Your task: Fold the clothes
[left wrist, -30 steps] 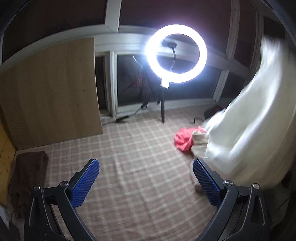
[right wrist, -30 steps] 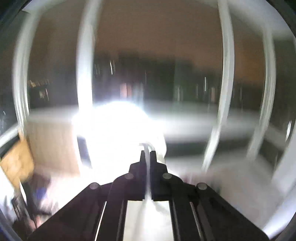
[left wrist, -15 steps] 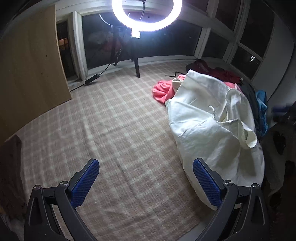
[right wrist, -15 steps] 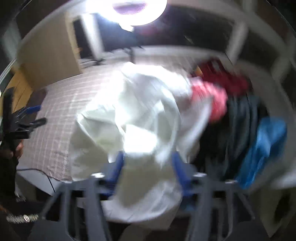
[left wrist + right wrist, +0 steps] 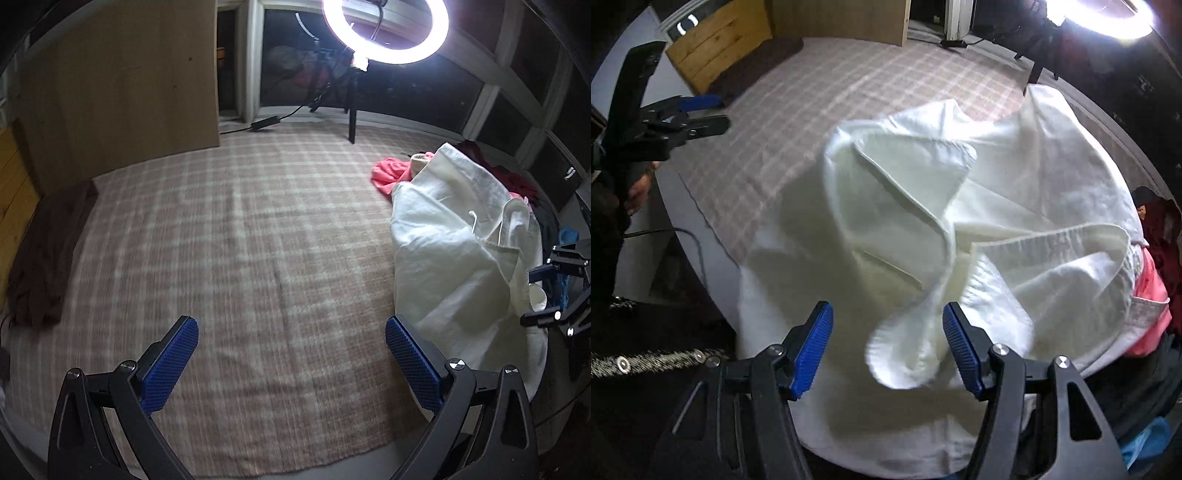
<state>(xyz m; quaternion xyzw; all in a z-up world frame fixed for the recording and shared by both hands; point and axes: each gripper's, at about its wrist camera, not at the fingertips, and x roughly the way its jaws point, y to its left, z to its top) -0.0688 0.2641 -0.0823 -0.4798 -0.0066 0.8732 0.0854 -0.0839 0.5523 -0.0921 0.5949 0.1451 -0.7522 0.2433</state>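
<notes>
A crumpled cream cotton garment [image 5: 960,206], stitched at the hems and with a drawstring, lies heaped on the near right part of the plaid woven cloth [image 5: 240,240] covering the tabletop. Beyond the garment sits a coral-pink piece [image 5: 388,173]. The right claw [image 5: 888,350] has just been opening; its ribbed blue pads stand apart, a loose hem fold between them, ungripped. The left claw [image 5: 291,363] gapes wide and empty over the plaid cloth.

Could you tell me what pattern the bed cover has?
A pale pink-and-white plaid cover, clearest in the left wrist view.
</notes>
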